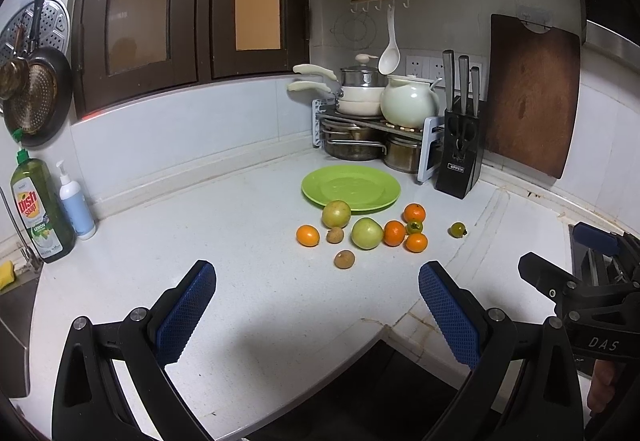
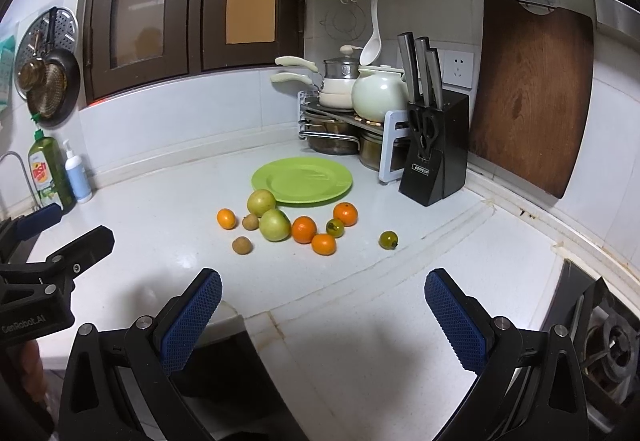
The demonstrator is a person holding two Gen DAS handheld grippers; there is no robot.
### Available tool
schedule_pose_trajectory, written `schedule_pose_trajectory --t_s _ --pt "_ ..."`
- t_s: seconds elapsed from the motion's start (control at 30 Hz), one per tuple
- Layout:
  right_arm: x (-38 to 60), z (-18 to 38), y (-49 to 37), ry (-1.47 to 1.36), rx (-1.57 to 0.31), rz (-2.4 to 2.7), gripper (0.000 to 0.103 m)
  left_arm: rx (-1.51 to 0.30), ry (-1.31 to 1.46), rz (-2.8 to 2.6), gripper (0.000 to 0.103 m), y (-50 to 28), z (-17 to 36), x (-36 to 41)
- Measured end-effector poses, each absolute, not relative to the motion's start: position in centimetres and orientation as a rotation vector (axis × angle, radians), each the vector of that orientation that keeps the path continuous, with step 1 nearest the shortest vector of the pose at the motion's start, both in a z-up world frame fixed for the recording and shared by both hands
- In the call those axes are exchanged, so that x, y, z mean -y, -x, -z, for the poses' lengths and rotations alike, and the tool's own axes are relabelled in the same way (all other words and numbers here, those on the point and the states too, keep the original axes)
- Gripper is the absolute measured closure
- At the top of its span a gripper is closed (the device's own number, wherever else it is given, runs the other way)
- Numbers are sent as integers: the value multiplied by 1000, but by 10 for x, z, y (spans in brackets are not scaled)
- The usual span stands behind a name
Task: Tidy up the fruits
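Left gripper (image 1: 316,301) and right gripper (image 2: 322,305), low in each frame: jaws spread wide, nothing held. Fruits (image 1: 367,233) lie loose on the white counter (image 1: 240,281) at centre frame, just before the bare green plate (image 1: 351,187).

Pots (image 1: 352,145) under the rack (image 1: 430,145) partly hidden; stove (image 2: 608,345) cut by frame edge; soap bottle (image 2: 48,173) label too small to read.

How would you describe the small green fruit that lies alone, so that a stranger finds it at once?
Start at the green plate on the white counter; the fruits lie grouped in front of it. The lone fruit sits apart, toward the knife block: small, dark green, touching nothing.
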State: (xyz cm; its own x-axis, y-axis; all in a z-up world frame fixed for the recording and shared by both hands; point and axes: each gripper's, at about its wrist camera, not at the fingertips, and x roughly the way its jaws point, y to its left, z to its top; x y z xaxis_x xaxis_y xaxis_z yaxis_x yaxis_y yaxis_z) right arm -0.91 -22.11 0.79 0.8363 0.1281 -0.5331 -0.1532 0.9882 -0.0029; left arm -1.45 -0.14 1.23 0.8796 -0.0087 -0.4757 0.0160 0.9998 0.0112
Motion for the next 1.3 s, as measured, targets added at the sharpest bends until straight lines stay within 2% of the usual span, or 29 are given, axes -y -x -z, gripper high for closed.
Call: schedule_pose_trajectory --t_s 1.3 --pt "216 -1 1 55 -580 -166 1 -517 -7 22 0 5 -6 -2"
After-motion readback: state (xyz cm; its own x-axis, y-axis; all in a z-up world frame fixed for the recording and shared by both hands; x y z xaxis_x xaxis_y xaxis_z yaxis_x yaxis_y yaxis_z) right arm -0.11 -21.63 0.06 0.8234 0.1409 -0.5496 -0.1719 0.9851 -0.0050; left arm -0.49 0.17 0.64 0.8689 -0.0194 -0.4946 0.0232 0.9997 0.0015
